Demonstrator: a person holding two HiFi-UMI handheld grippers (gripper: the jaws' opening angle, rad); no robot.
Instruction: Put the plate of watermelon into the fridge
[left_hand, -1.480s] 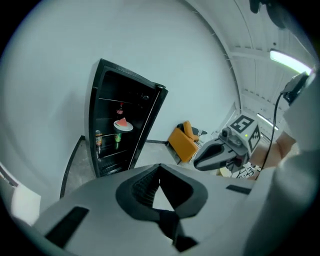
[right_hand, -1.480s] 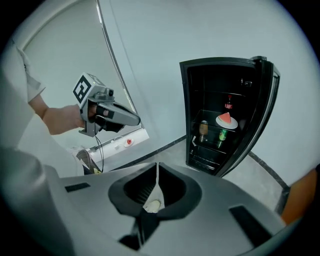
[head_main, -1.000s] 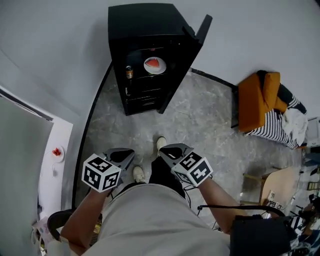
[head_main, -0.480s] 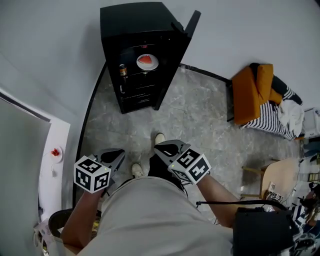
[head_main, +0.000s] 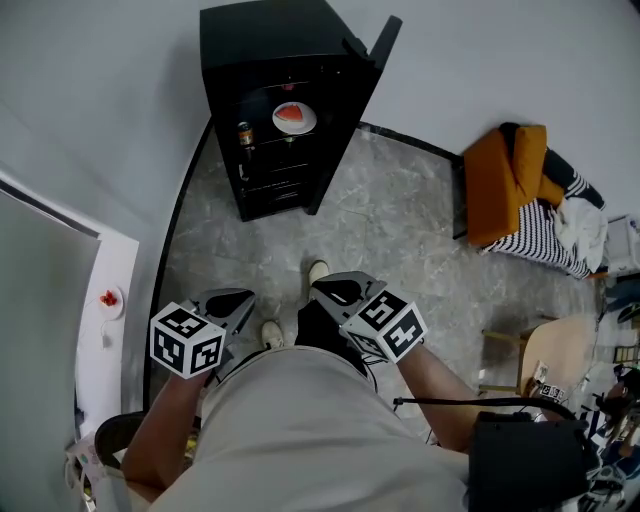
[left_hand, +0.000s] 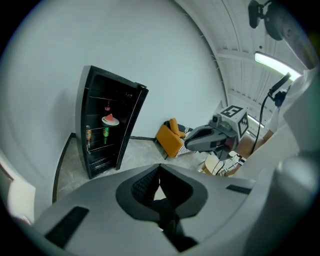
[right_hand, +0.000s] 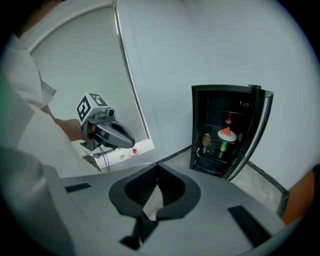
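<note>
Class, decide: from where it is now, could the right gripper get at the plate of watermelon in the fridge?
Likely not. The fridge door is open and nothing blocks the plate of watermelon, but the right gripper hangs at the person's waist, across the floor.

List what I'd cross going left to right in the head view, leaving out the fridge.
small dish → left gripper → right gripper → orange chair → striped cloth
</note>
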